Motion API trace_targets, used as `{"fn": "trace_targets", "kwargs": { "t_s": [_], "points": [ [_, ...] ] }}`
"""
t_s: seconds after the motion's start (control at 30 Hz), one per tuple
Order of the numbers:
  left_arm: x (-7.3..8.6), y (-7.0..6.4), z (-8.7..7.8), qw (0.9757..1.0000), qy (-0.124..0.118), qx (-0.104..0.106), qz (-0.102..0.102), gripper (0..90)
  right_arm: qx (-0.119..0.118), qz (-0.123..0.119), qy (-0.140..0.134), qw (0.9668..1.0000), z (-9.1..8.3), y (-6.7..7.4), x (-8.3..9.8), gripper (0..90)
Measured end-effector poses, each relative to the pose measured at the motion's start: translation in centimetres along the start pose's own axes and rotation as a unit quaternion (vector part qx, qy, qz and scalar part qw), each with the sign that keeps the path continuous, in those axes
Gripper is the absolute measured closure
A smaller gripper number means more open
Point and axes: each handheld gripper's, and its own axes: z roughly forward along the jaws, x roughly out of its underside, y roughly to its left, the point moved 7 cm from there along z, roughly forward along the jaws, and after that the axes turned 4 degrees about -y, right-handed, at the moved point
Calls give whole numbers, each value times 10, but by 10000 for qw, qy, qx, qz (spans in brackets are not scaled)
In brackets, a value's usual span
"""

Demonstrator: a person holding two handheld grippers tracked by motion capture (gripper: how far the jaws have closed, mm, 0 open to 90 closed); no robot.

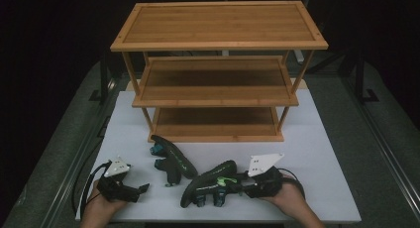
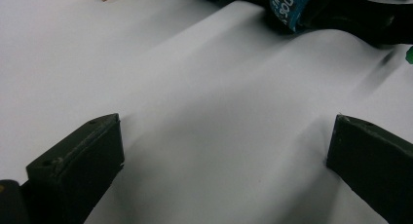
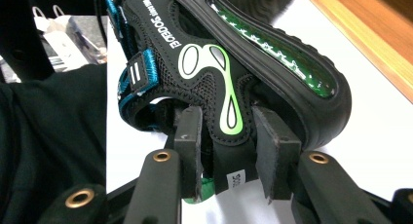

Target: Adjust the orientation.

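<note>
Two black sandals with blue straps and green markings lie on the white table (image 1: pixel 322 153) in front of a wooden rack. One sandal (image 1: pixel 171 158) rests on its side left of centre. The other sandal (image 1: pixel 208 182) is tipped on edge, and my right gripper (image 1: pixel 236 184) is shut on it. In the right gripper view the pads (image 3: pixel 187 136) pinch the front part of that sandal's (image 3: pixel 204 73) upper, sole turned to the right. My left gripper (image 1: pixel 141 189) rests low at the front left, open and empty. Its jaws stand wide over bare table (image 2: pixel 204 87), with a blue-strapped sandal (image 2: pixel 292 5) beyond.
A three-tier bamboo shoe rack (image 1: pixel 218 74) stands at the back of the table, its shelves bare. Its lowest board (image 3: pixel 370 34) runs close to the held sandal's right. Dark floor and metal rails flank the table on both sides.
</note>
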Motion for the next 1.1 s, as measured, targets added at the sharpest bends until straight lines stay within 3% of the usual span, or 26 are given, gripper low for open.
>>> {"fn": "trace_targets", "kwargs": {
  "t_s": [0.5, 0.73, 0.9, 1.1],
  "points": [
    [0, 0, 0, 10000, 4, 2, -2, 0, 595, 333, 13, 9977, -56, -31, 36, 648],
    [0, 0, 0, 10000, 4, 2, -1, 0, 651, 498, -35, 9966, -68, -37, 48, 642],
    [0, 0, 0, 10000, 6, 1, 2, 0, 597, 682, -109, 9958, -70, -38, 49, 554],
    [0, 0, 0, 10000, 6, 3, 4, 0, 701, 863, -270, 9934, -81, -38, 50, 423]
  ]
}}
